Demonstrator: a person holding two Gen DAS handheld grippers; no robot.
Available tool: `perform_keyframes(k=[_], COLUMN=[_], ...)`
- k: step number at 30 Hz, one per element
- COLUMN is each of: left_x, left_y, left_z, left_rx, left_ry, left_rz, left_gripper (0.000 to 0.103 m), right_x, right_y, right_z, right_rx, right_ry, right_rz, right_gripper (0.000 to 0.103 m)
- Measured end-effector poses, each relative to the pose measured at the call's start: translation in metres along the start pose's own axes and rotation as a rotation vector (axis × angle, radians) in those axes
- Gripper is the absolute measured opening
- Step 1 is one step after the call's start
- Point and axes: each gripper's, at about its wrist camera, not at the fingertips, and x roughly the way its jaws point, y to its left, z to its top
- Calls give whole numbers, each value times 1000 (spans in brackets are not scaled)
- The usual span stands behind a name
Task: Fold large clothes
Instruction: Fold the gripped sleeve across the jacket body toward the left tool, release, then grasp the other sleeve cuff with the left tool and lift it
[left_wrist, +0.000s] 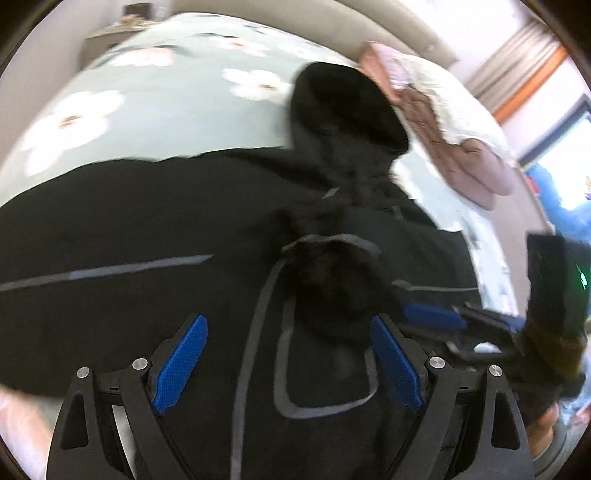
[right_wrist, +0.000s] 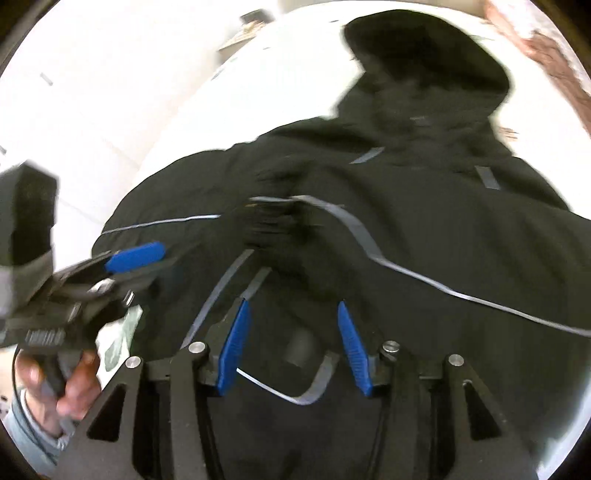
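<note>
A large black hooded jacket (left_wrist: 155, 229) with grey reflective stripes lies spread on the bed, hood (left_wrist: 340, 107) toward the far side. It fills the right wrist view too (right_wrist: 424, 229). My left gripper (left_wrist: 288, 339) is open, jaws wide apart, just above the jacket's lower middle with a bunched fold of black fabric between the fingers. My right gripper (right_wrist: 291, 321) is open above the same bunched fabric. Each gripper shows in the other's view: the right one (left_wrist: 436, 317) at the right, the left one (right_wrist: 136, 254) at the left, held by a hand.
The bed has a pale green sheet with white flowers (left_wrist: 155, 96). A pink and white quilt (left_wrist: 454, 122) is piled at the far right. A small table (left_wrist: 110, 33) stands beyond the bed. A window (left_wrist: 569, 162) is at the right.
</note>
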Motion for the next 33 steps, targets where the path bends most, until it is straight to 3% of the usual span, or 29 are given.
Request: perform_keyframes(k=[4, 5, 6, 7, 12, 15, 17, 19, 20, 22, 24, 27, 28, 30, 31, 33], left_x=[49, 62, 74, 81, 34, -9, -14, 5, 19, 34, 31, 16, 1, -27, -34, -43], left_y=[-7, -4, -2, 0, 5, 30, 51, 69, 76, 81, 80, 90, 93, 84, 76, 54], left_z=[20, 24, 26, 27, 34, 38, 35, 26, 18, 5, 2, 4, 2, 0, 2, 5], left_rx=[-42, -61, -80, -95, -125, -172, -183, -185, -184, -168, -176, -269, -319, -298, -265, -194], left_ry=[53, 71, 94, 112, -38, -124, -90, 21, 86, 123, 105, 97, 62, -27, -45, -65], left_rz=[-14, -8, -22, -35, -66, -12, 42, 73, 91, 96, 61, 26, 6, 79, 97, 65], left_gripper=[89, 72, 28, 20, 18, 18, 18, 19, 23, 26, 30, 35, 36, 39, 49, 64], right_x=[-24, -25, -26, -26, -39, -39, -34, -24, -17, 10, 41, 37, 33, 18, 10, -10], right_y=[-47, -56, -65, -69, -81, -90, -97, -103, -105, -113, -125, -129, -130, -125, -122, -105], right_z=[-10, -12, -15, -15, -11, 1, 7, 9, 10, 11, 8, 11, 13, 13, 13, 8], right_rx=[101, 122, 141, 153, 156, 165, 176, 179, 169, 157, 176, 195, 203, 210, 206, 179], right_ry=[-14, -16, -16, -15, -65, -93, -97, -92, -87, -23, 70, 51, 51, 30, 11, -41], right_rz=[-57, -67, -75, -82, -154, -166, -180, -231, -268, -384, -418, -397, -392, -382, -372, -340], right_gripper=[53, 53, 53, 54, 54, 54, 60, 65, 66, 66, 67, 68, 68, 68, 68, 68])
